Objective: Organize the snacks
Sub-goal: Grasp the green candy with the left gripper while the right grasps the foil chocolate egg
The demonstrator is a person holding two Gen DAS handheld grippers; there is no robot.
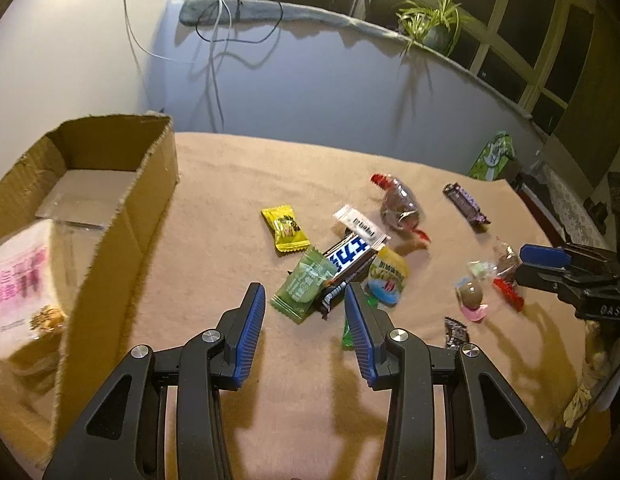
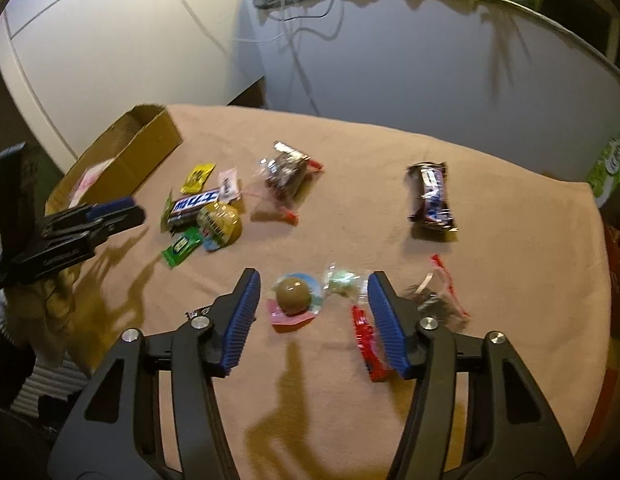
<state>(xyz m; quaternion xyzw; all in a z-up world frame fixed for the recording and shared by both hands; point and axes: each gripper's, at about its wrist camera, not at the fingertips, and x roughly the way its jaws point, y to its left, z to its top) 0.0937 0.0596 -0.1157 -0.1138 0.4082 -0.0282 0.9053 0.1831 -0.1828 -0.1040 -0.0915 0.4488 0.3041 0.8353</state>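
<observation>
Step in hand: picking, judged early. Left tool [image 1: 305,304] apart, empty, above snack pile [image 1: 342,264] mid-surface [image 1: 229,184]. Right tool [image 2: 312,296] apart, empty, over round candy [image 2: 294,295]. Box [image 1: 109,200] left, one packet inside. Next: lower, close, carry to box.

Table cloth [image 1: 237,360] was plain peach-tan, no pattern. Cardboard box [image 1: 149,184] was brown w/ a white-and-pink printed packet [image 1: 21,284] inside. Both grippers, left [image 1: 305,304] and right [image 2: 312,292], were black w/ blue ribbed pads. Snacks: yellow wrapped candy [image 1: 285,229] w/ dark print; pale green wrapped candy [image 1: 303,286]; dark brown choc bar [image 1: 347,263] w/ blue-and-white lettering; another such bar [image 2: 432,196] apart; brown ball candy [image 2: 295,295] on pink/light-blue wrapper; clear packet w/ red twisted ends [image 1: 401,206] holding sth dark brown. Wall [image 1: 310,80] was pale lavender-grey; box at far edge [image 1: 493,156] was bright green w/ white.
</observation>
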